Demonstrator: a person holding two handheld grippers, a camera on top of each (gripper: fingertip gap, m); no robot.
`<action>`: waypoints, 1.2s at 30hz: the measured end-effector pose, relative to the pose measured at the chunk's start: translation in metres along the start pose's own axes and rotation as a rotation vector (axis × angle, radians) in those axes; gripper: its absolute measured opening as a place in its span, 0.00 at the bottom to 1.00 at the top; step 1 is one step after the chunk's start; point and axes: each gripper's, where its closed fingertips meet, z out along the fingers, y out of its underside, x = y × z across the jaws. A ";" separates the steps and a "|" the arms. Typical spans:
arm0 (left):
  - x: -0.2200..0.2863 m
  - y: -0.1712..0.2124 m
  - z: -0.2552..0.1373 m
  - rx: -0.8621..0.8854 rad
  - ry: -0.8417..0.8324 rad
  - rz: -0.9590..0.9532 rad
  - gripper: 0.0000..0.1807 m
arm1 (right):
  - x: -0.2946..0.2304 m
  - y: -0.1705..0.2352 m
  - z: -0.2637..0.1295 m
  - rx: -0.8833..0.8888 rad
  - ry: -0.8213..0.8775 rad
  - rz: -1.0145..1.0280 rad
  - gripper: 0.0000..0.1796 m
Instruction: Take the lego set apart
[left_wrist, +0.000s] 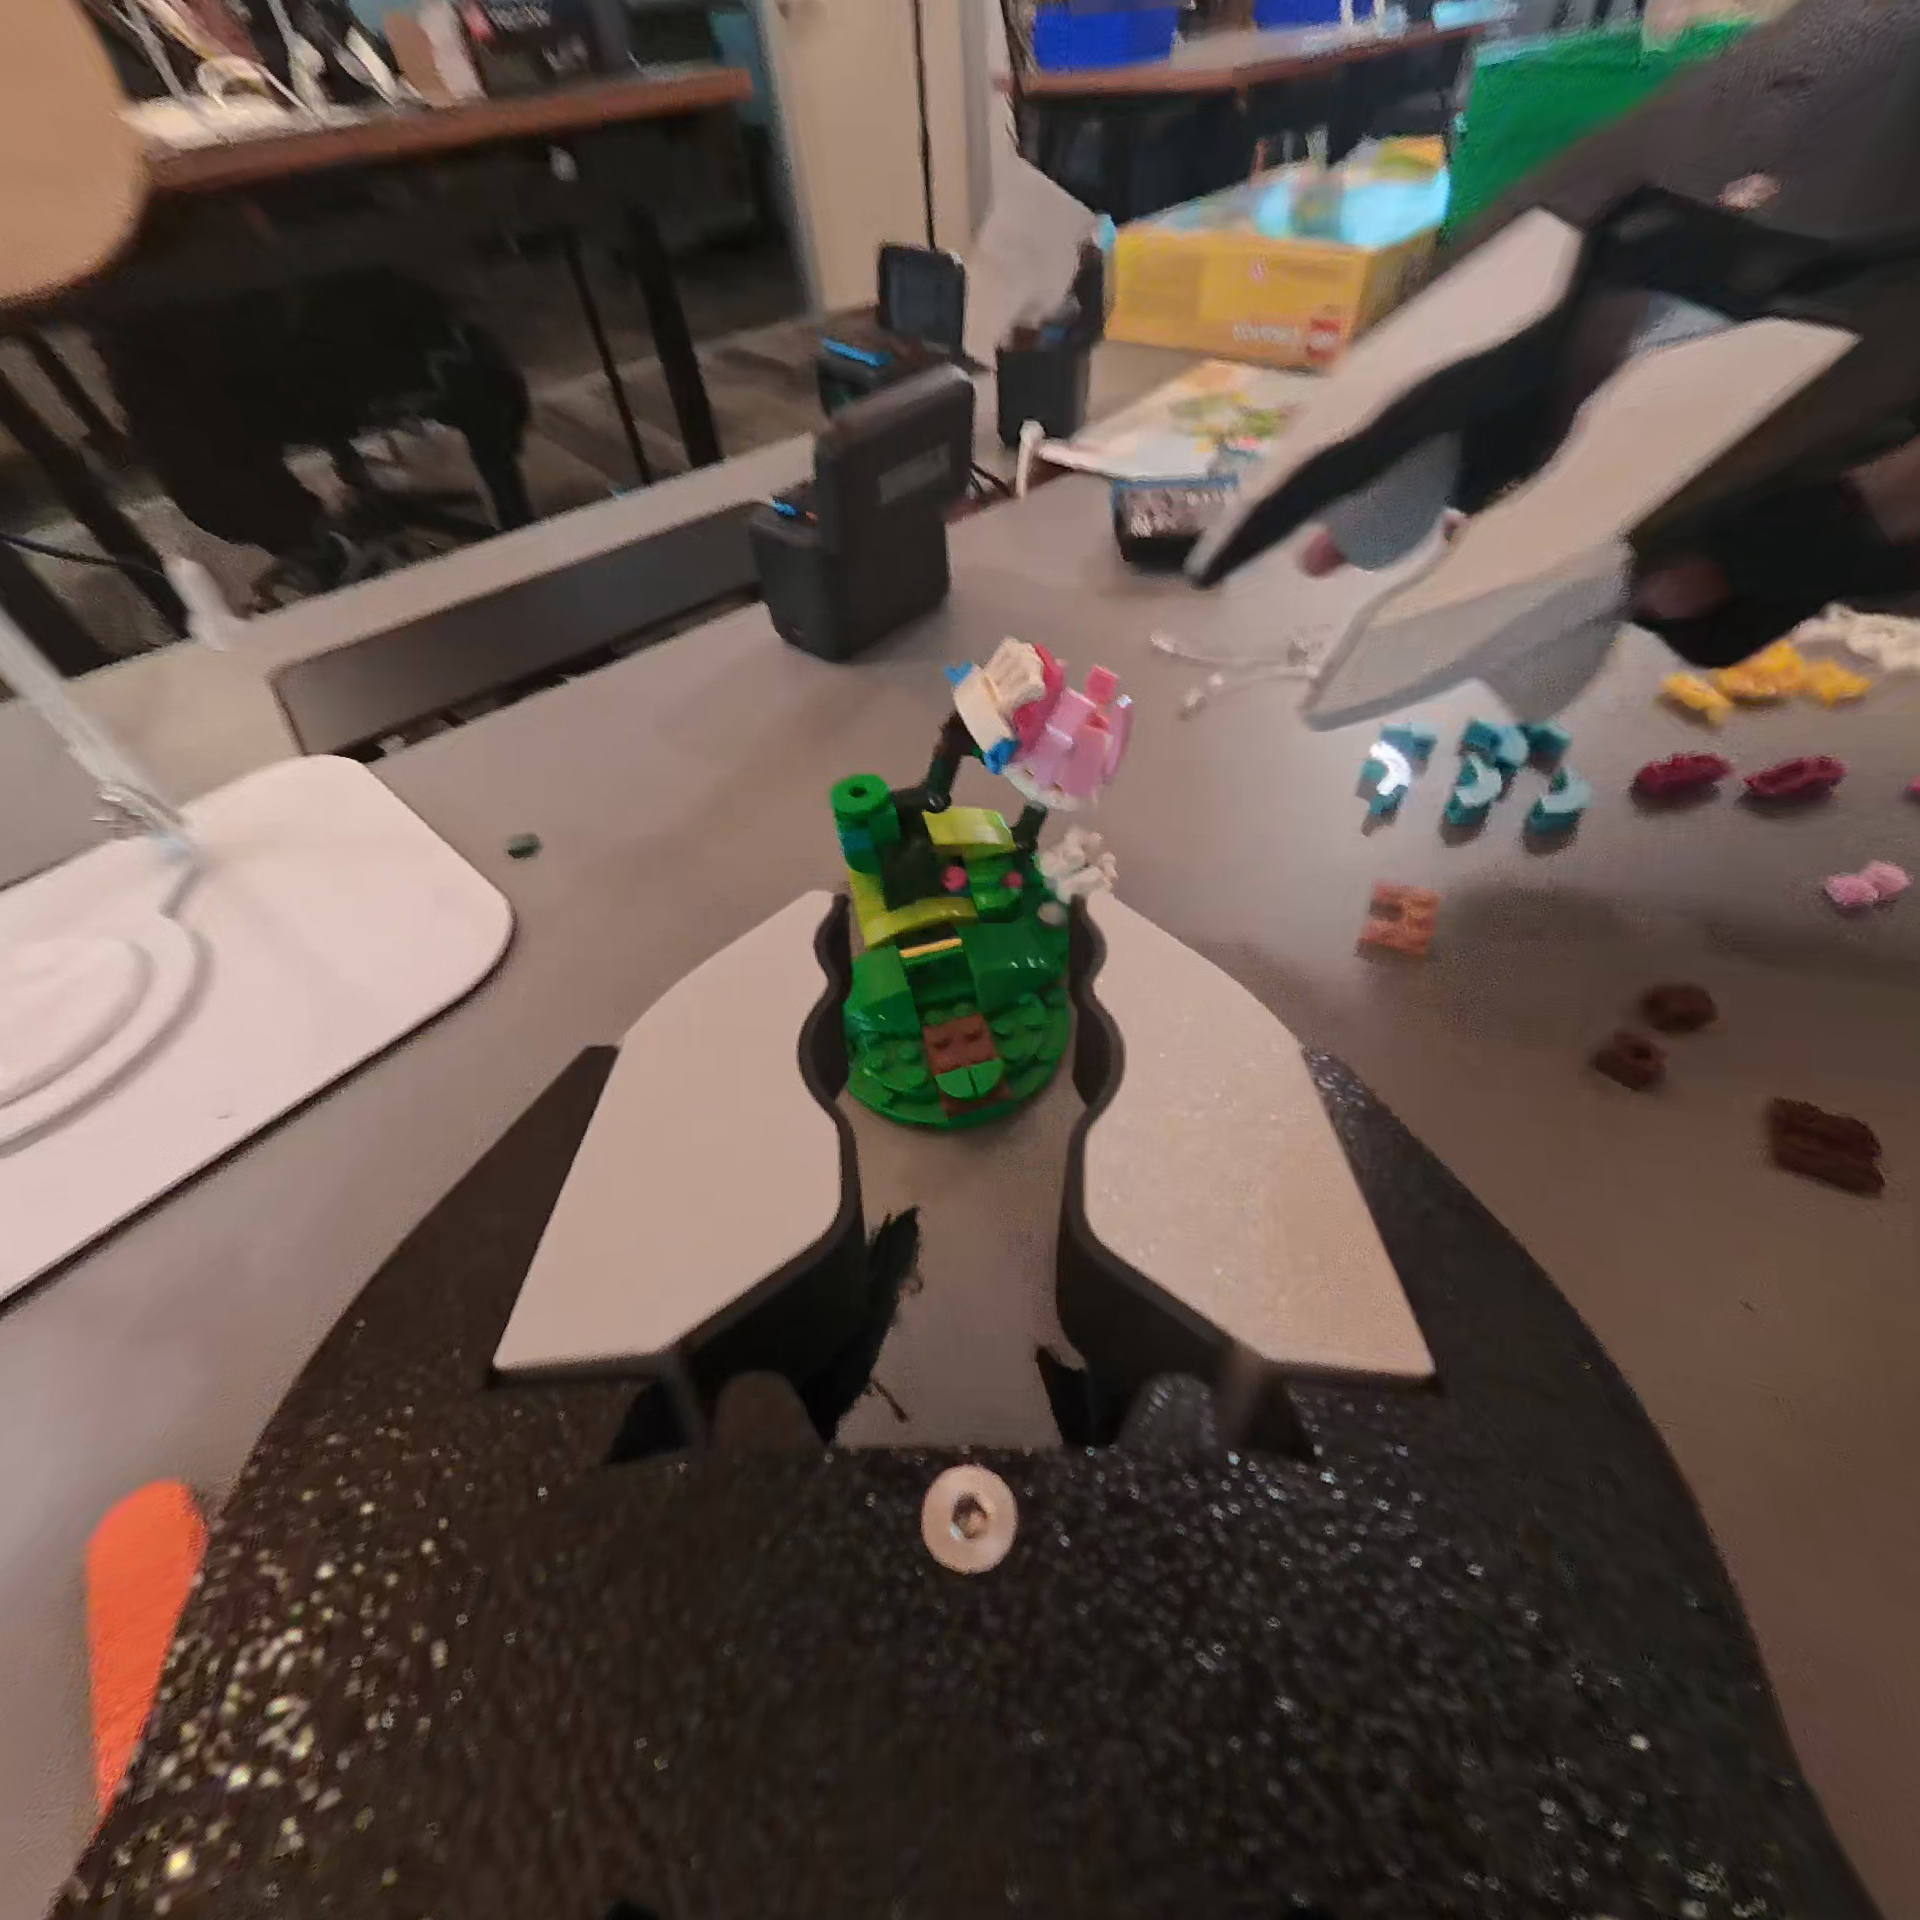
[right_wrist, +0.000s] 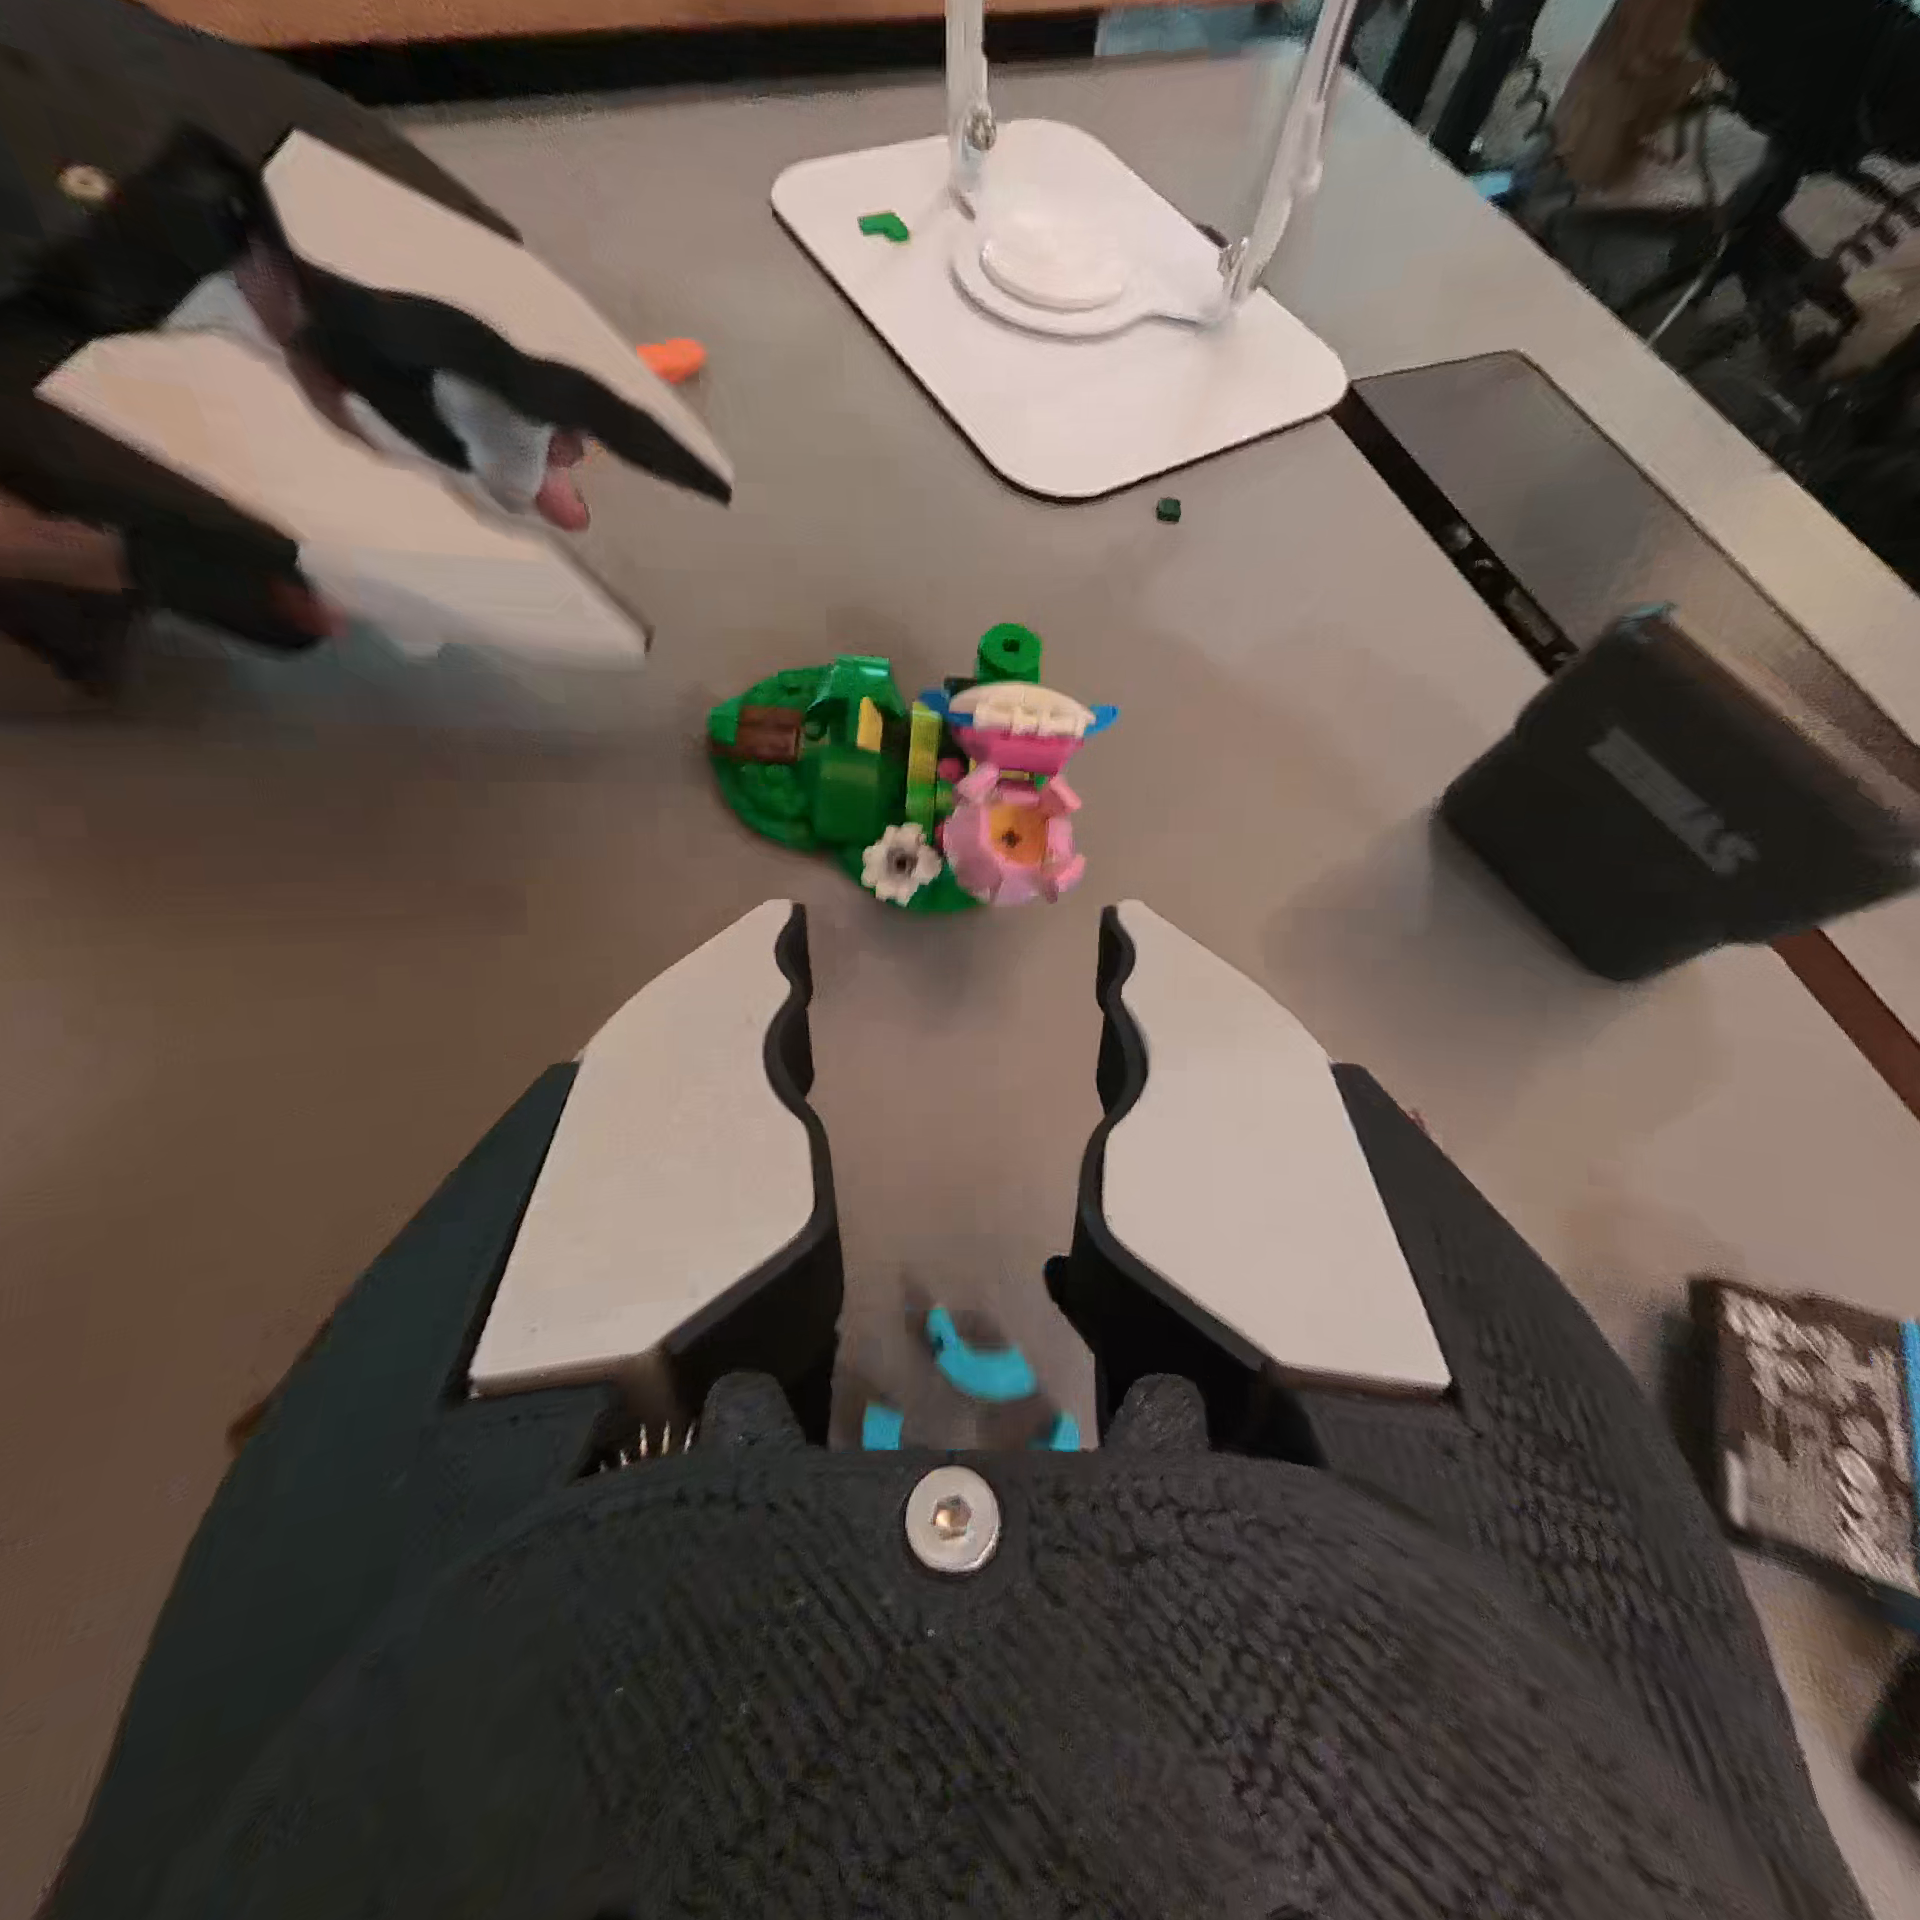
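Green plastic forms the round base of the small lego set (left_wrist: 951, 997), which is standing upright on the grey desk (left_wrist: 665, 821) with a pink brick flower (left_wrist: 1060, 732) rising on a dark stem above it. In the left wrist view the left gripper (left_wrist: 954, 925) is sitting low at the set, its white-faced fingers apart and flanking the green base on both sides; whether they are touching the base I cannot tell. In the right wrist view the right gripper (right_wrist: 951, 920) is hovering just short of the set, on the side of the pink flower and a small white flower (right_wrist: 902, 860), with its fingers spread wide and nothing between them. Beyond the set, a white flat lamp base (right_wrist: 1070, 312) is resting on the desk, and a black box-shaped device (left_wrist: 862, 520) is standing near it. To the right of the set in the left wrist view, loose teal pieces (left_wrist: 1475, 779), dark red pieces (left_wrist: 1735, 777) and brown pieces (left_wrist: 1823, 1143) are lying scattered in small groups.
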 end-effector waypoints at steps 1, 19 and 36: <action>0.003 0.005 0.004 -0.040 0.020 0.011 0.24 | 0.001 -0.003 0.011 -0.011 -0.004 0.006 0.30; -0.001 0.033 -0.002 -0.255 0.219 -0.062 0.45 | 0.012 0.010 0.046 -0.216 0.054 0.057 0.26; -0.032 0.035 -0.018 -0.213 0.145 0.015 0.36 | 0.027 0.023 0.050 -0.116 0.009 0.162 0.20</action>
